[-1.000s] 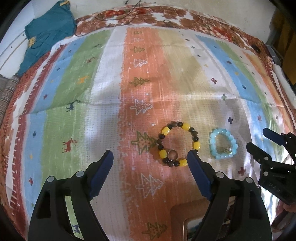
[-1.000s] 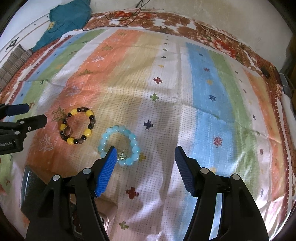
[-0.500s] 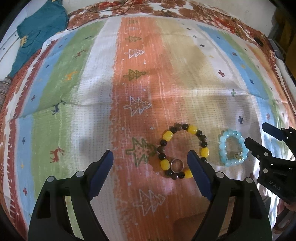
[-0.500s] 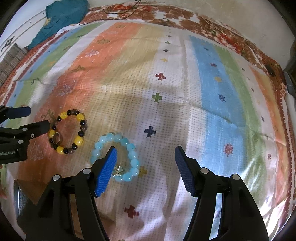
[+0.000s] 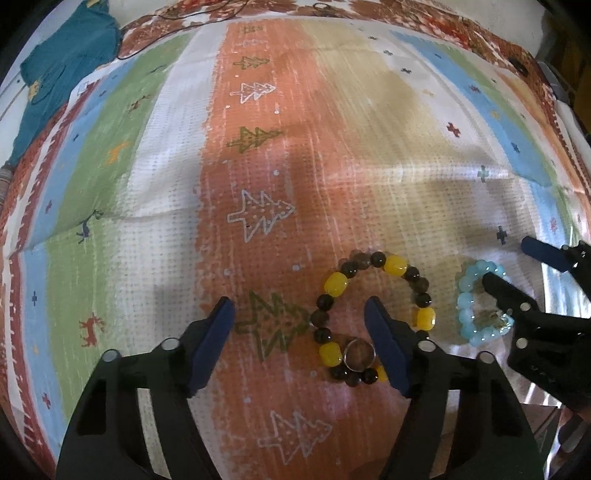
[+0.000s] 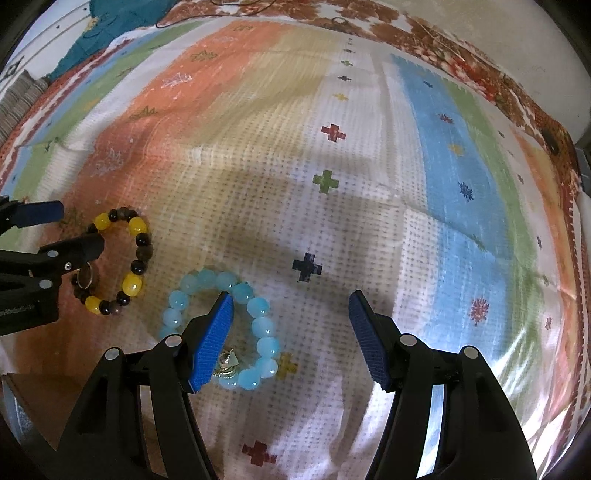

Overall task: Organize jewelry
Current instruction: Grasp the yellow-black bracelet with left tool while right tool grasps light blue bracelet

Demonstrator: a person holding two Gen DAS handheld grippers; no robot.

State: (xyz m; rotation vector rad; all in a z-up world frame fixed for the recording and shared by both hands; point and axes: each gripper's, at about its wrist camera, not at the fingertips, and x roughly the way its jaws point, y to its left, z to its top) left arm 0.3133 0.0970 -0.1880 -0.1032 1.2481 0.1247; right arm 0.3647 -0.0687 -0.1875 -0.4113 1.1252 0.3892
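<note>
Left gripper [image 5: 299, 314]: held with its jaws apart and nothing pressed between them; the jaws had just been closing. Its right-hand finger was seen over the inside of the yellow-and-dark bead bracelet [image 5: 334, 286], beside the ring; its left-hand finger was seen over bare cloth by a green tree motif.

Right gripper [image 6: 290, 310]: held with its jaws moderately apart, nothing gripped. Its left-hand finger was placed inside the loop of the pale blue bead bracelet [image 6: 258, 306]; the other finger was seen over bare white cloth.

Yellow-and-dark bead bracelet: laid flat on the orange stripe of the striped cloth [image 5: 147, 155], close to the lower edge of the left wrist view.

Ring [image 5: 359, 354]: a small metal ring was seen lying at the near side of the yellow-and-dark loop, touching or just beside its beads; which could not be told.

Pale blue bead bracelet: laid flat on a white stripe, just beside the yellow-and-dark bracelet and apart from it.

Gold charm [image 6: 226, 363]: seen at the near side of the blue loop, partly hidden by the gripper finger; possibly attached to it.

Teal garment [image 5: 62, 70]: left crumpled at the far left corner, well apart from the jewelry.

Dark cord [image 5: 177, 16]: laid along the far patterned border.
</note>
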